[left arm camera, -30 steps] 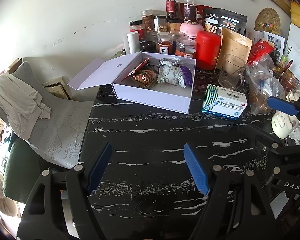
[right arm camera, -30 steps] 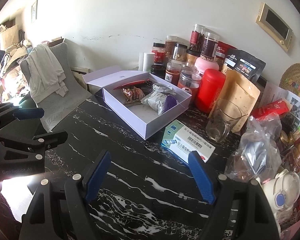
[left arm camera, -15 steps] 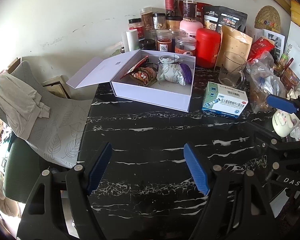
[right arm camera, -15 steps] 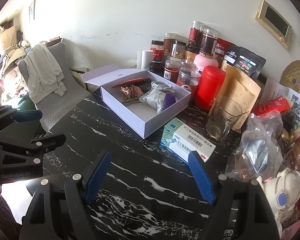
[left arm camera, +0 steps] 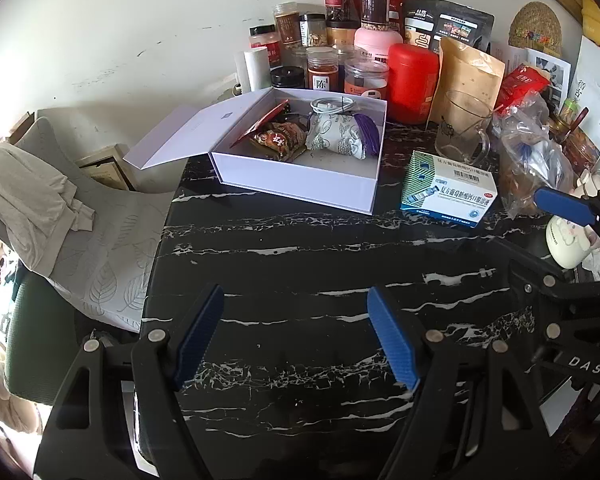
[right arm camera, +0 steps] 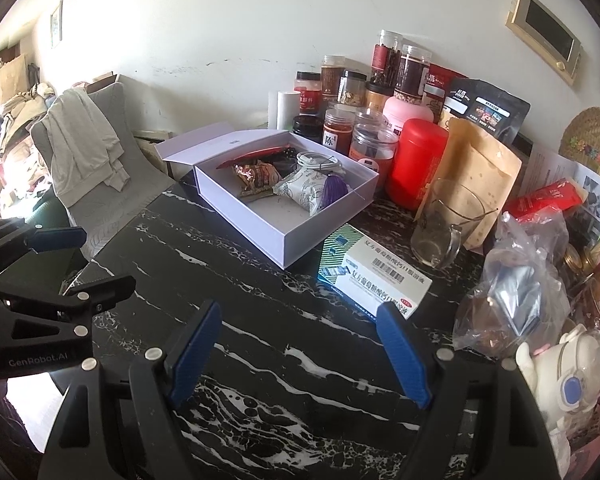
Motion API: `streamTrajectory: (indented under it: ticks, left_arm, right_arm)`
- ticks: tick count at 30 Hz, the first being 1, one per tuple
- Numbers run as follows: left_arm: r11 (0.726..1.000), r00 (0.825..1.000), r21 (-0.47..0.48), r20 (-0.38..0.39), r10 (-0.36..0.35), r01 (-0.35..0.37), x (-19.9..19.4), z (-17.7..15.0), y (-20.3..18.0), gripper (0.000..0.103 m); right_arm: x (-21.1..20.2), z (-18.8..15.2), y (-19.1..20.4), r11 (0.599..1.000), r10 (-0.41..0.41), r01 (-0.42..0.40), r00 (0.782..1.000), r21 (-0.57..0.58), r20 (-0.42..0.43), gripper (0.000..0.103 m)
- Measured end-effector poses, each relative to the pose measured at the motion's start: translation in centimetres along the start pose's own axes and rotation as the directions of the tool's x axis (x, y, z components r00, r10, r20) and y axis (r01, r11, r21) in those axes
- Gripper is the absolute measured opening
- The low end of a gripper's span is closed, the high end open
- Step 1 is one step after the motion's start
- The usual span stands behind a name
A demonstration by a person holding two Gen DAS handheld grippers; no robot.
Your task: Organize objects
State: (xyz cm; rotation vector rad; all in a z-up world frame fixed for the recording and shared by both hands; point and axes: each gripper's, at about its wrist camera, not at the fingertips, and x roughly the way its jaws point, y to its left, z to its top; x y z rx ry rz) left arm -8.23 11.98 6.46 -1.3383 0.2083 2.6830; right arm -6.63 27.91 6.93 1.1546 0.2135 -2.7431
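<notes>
— On the black veined marble table, what stood where?
— Left, a rectangular white card box, lid flung open, crinkly packets inside; right of it, a glossy medicine carton.
— And the grippers?
— Left gripper and right gripper both gaped, ribbed blue pads holding nothing.

The right gripper hung over the black marbled desk, its blue fingers spread wide with nothing between them. Beyond lay a white medicine box, just beside an open lavender box holding snack packets. A glass mug stood near a red canister. The left gripper showed at the left edge.
</notes>
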Motion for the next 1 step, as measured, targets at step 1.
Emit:
streamTrajectory:
  ticks: [1]
  left_arm:
    - [1.000,1.000,0.001,-0.004,-0.001,0.001,0.22,-0.03,-0.07,0.073]
  right_arm:
    - [0.13,-0.04,-0.05,1.000,-0.001,0.001,1.000,0.003,-0.003,0.080]
